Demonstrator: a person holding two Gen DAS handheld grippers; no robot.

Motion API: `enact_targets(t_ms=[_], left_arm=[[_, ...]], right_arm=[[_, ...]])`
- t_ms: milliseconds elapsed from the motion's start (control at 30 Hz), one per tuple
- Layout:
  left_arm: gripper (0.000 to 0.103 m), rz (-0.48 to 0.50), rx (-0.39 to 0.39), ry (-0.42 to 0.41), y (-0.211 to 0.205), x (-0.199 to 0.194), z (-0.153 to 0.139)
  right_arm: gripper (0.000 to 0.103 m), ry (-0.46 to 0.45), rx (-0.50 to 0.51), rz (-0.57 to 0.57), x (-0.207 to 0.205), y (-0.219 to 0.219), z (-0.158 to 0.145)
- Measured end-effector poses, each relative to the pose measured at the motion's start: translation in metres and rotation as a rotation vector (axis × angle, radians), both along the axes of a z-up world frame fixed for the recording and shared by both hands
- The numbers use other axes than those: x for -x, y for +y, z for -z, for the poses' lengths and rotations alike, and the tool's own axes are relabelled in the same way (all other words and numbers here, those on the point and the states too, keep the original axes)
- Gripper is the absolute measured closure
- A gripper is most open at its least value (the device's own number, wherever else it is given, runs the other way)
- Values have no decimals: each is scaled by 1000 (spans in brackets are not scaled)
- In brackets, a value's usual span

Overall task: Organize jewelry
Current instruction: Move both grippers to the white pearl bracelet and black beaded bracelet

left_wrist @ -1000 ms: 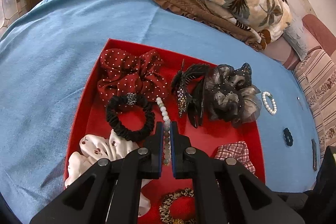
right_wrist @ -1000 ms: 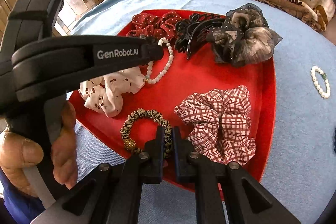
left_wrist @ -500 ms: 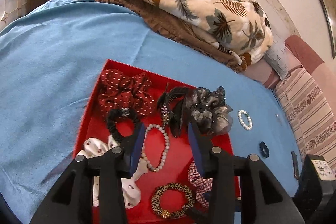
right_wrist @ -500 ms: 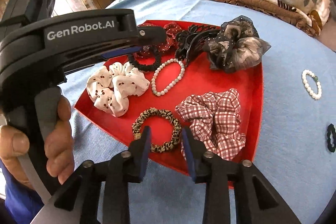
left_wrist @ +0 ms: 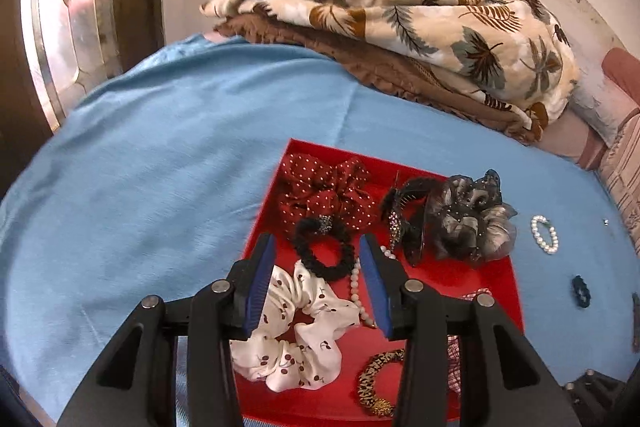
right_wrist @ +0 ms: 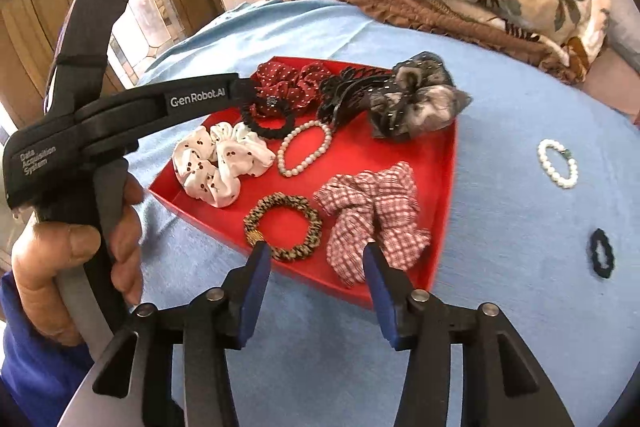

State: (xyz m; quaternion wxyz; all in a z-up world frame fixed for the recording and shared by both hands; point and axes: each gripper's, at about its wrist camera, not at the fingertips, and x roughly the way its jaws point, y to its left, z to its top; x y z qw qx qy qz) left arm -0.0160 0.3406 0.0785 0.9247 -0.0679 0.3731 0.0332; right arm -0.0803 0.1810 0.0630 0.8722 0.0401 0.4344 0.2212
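Opening above the red tray (right_wrist: 440,187), both claws carry nothing: the left claw (left_wrist: 318,283) spreads over the black scrunchie (left_wrist: 324,251), the right claw (right_wrist: 316,291) over the tray's near edge. One pearl bracelet (right_wrist: 558,163) and a dark ring (right_wrist: 602,251) lie on the blue bed cover (right_wrist: 520,267), outside the tray. Judged risk: small beads slip from wide pads. Only the right view shows the left claw's holding hand (right_wrist: 76,267).
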Motion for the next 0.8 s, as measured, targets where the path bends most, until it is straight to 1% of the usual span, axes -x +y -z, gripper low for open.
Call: enact_targets(t_ms=[100, 267, 400, 567, 800], left_arm=[[55, -4, -25, -17, -3, 5, -2], [55, -3, -38, -16, -8, 9, -2], [55, 4, -54, -10, -15, 11, 0], [55, 22, -84, -4, -28, 15, 1], [54, 41, -132, -1, -46, 19, 1]], right_arm=[[46, -16, 12, 16, 7, -10, -1], [43, -45, 34, 53, 18, -27, -1], [39, -36, 19, 95, 19, -46, 3], [38, -11, -3, 135, 20, -66, 10], [36, -9, -9, 182, 25, -94, 15]])
